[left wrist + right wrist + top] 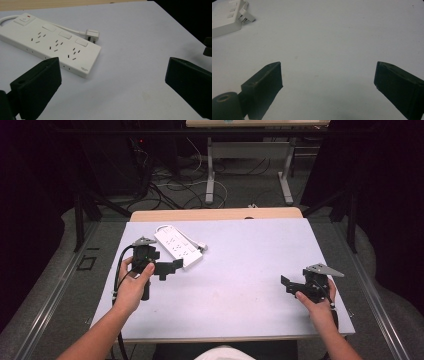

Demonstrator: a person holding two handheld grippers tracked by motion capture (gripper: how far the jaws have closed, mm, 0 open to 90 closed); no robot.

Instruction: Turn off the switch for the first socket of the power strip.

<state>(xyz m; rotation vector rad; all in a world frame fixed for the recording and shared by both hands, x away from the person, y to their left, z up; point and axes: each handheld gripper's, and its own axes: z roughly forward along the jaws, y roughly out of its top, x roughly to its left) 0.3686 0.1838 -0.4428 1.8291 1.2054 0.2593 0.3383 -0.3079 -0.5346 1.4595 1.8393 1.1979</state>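
Observation:
A white power strip [177,245] with three sockets and a switch lies flat at the back left of the table, its white plug [201,248] and cord resting beside it. My left gripper [170,268] hovers just in front of the strip's near end and holds nothing. In the left gripper view the strip [50,45] and plug [92,35] lie beyond my left gripper [112,65], whose jaws stand wide open. My right gripper [289,285] is at the front right over bare table, far from the strip. In its own view my right gripper [328,68] is open and empty, with the strip's end [224,18] far off.
A pale sheet [240,260] covers the table, with a wooden edge [215,214] showing at the back. Beyond it stand another table's metal legs [210,175] and loose cables on the floor. Dark curtains flank both sides.

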